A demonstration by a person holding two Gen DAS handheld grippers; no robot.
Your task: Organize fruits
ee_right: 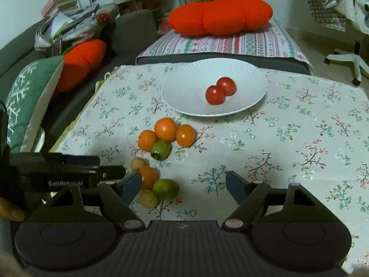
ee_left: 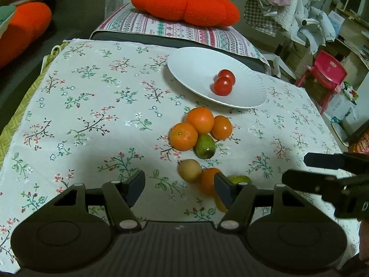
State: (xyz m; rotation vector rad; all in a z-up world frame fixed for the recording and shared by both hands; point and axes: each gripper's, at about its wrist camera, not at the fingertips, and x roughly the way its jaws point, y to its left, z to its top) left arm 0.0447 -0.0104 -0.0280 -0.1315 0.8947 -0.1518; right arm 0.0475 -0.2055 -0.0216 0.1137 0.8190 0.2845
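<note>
A white paper plate at the back of the floral tablecloth holds two red tomatoes. In front of it lie three oranges and a green fruit. Nearer lie a tan fruit, another orange, a second green fruit and a yellowish fruit. My left gripper is open and empty just before this near group. My right gripper is open and empty to the group's right.
The floral tablecloth covers a low table. Orange pumpkin cushions lie behind and on the left. A red child's chair stands to the right, and a white office chair base at the back right.
</note>
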